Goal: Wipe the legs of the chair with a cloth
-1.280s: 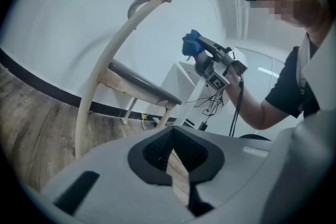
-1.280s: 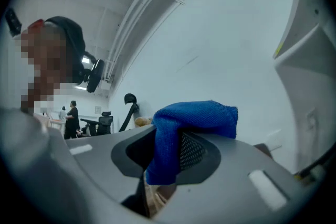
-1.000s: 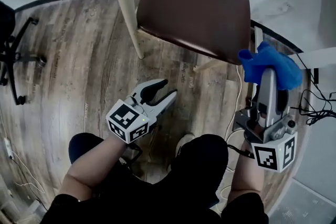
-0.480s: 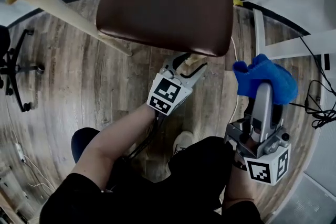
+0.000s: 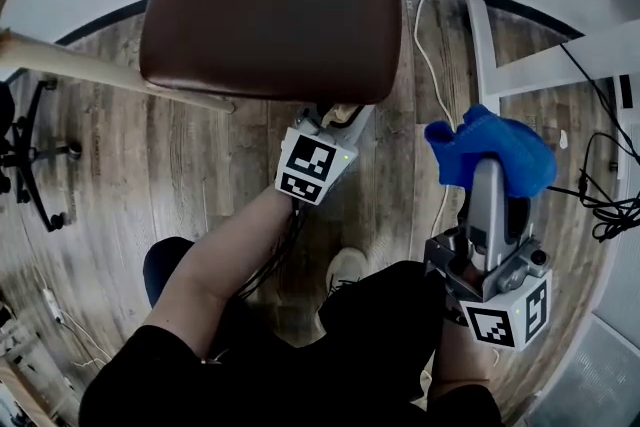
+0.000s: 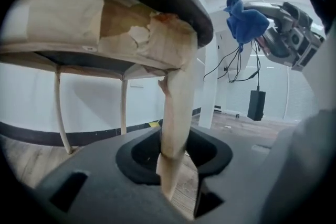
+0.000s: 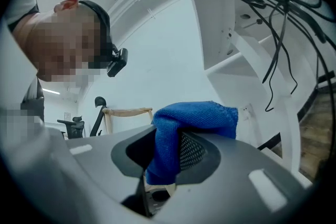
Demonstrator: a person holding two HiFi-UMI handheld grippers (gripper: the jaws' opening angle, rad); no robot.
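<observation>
The chair leg (image 6: 176, 113) runs upright, down from the near right corner of the seat (image 5: 270, 5). The left claw (image 5: 330, 115) has just been closing and pinches the leg just under the seat. The cloth (image 5: 490, 150), clamped in the right claw (image 5: 487, 177), lies off the seat's right side, well apart from the leg, so that hand must cross leftward.

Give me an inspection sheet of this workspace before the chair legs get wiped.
Surface: wood-plank floor.
Job's things: chair with brown seat; pale chair leg under it; blue cloth, bunched.
Clutter: nothing seen.
Grippers: left hand-held gripper, jaws have just been closing, now on the chair leg; right hand-held gripper shut on the blue cloth.
Cables: white cable on floor; black cables at right.
Surroundings: office chair base at left, white frame at right.
</observation>
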